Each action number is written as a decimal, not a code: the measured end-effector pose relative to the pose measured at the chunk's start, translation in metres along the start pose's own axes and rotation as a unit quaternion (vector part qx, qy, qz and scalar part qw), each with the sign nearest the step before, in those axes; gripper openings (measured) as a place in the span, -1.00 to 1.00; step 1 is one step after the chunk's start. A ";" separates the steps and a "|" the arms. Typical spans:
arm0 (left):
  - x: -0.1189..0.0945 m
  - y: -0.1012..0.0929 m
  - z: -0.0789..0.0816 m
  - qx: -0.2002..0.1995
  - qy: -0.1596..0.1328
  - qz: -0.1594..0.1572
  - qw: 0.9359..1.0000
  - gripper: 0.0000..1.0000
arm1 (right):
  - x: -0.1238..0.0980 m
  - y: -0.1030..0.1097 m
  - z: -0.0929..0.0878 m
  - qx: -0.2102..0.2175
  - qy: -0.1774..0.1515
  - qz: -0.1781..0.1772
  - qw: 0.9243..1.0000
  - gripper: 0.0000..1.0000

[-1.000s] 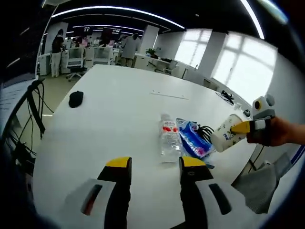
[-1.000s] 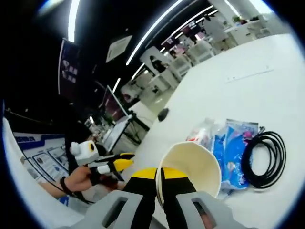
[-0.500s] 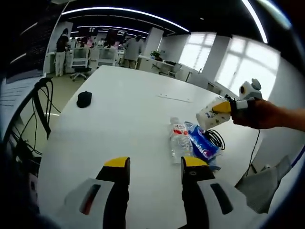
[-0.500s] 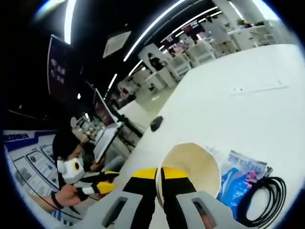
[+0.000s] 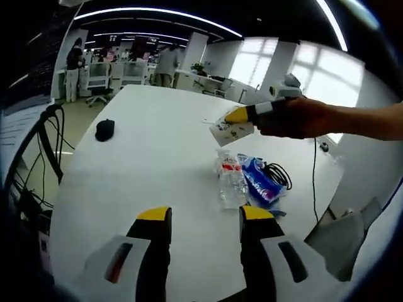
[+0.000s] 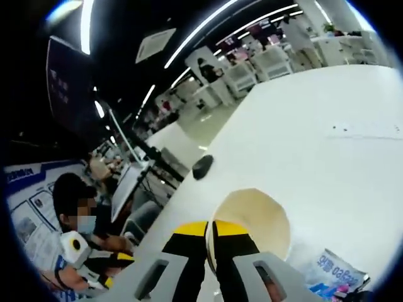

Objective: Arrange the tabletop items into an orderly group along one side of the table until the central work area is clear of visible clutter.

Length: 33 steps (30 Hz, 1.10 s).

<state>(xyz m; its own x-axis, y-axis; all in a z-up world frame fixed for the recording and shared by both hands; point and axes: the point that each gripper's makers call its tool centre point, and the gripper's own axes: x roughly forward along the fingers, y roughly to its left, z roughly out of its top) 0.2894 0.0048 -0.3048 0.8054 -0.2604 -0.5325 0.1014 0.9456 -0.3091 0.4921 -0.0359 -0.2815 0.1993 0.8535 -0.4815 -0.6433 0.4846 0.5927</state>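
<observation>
The right claw point(image 6: 210, 228) is pinching the rim of a paper cup point(image 6: 252, 220), one yellow-tipped jaw inside the wall and one outside, the cup's open mouth turned toward the right gripper view's camera. In the left gripper view the same cup point(image 5: 230, 129) hangs tilted in the air above the white bench point(image 5: 151, 170), held by the right claw point(image 5: 241, 116) with the person's hand point(image 5: 296, 118) behind it, just beyond the plastic water bottle point(image 5: 230, 179). That bottle lies on its side on the bench. Touching the bottle on the side toward the windows is a blue packet point(image 5: 258, 182), and against the packet's far side sits a coil of black cable point(image 5: 279, 175). A black mouse point(image 5: 104, 129) rests well apart from the bottle, toward the bench's opposite edge; in the right gripper view it point(image 6: 202, 167) shows beyond the cup. The left claw point(image 5: 204, 221) stands spread and holds nothing, over bare bench on the near side of the bottle.
</observation>
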 end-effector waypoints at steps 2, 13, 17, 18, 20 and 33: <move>0.001 -0.003 -0.001 0.001 0.000 -0.001 1.000 -0.19 | 0.007 -0.005 0.003 0.002 0.005 -0.005 1.000 -1.00; -0.001 -0.008 -0.002 -0.008 -0.012 0.002 1.000 -0.20 | 0.027 -0.029 0.014 -0.068 0.035 -0.059 0.995 -1.00; -0.002 -0.009 -0.005 -0.006 -0.006 0.000 1.000 -0.20 | 0.036 -0.037 0.000 -0.130 0.085 -0.078 0.985 -1.00; -0.002 -0.008 -0.006 -0.005 -0.004 0.001 1.000 -0.20 | 0.038 -0.039 -0.002 -0.147 0.097 -0.082 0.981 -1.00; -0.002 -0.007 -0.007 -0.004 -0.002 0.001 1.000 -0.20 | 0.045 -0.048 -0.007 -0.188 0.125 -0.095 0.970 -1.00; -0.002 -0.012 -0.016 -0.001 0.012 -0.004 1.000 -0.20 | 0.069 -0.067 -0.030 -0.383 0.243 -0.112 0.884 -0.97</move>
<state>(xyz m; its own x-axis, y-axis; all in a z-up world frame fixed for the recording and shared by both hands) 0.2777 -0.0088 -0.3126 0.7903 -0.2725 -0.5488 0.1068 0.9432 -0.3146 0.5271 -0.0156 -0.3735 0.1634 0.4795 -0.8622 -0.9771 0.1995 -0.0743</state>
